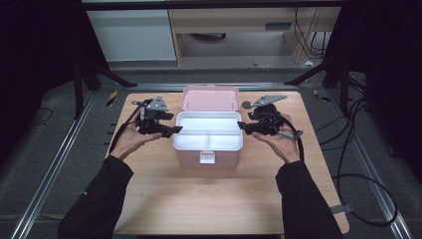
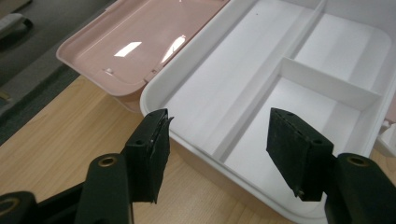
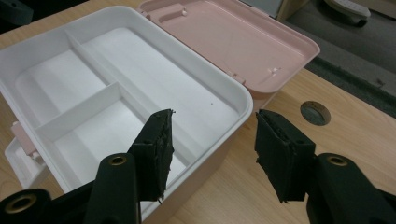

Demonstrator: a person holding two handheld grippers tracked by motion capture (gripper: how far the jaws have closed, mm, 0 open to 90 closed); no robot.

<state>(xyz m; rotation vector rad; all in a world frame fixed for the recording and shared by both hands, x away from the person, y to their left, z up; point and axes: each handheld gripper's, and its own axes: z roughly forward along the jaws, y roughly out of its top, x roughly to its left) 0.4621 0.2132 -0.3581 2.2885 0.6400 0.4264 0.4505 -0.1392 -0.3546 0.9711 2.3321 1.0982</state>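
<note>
Box [image 1: 208, 144] mid-table, lid [image 1: 209, 97] flung back at 12 o'clock, long axis 9-to-3. Left gripper [image 1: 175, 129] at its 9 o'clock end, right gripper [image 1: 240, 125] at 3 o'clock; both agape, empty, equally near the white tray [image 2: 261, 84].

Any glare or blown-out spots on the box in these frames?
High view: the white divided tray is overexposed, dividers faint, surroundings dark. Left gripper view: bright window-shaped glare on the glossy pink open lid. Right gripper view: even light, tray dividers clear.
</note>
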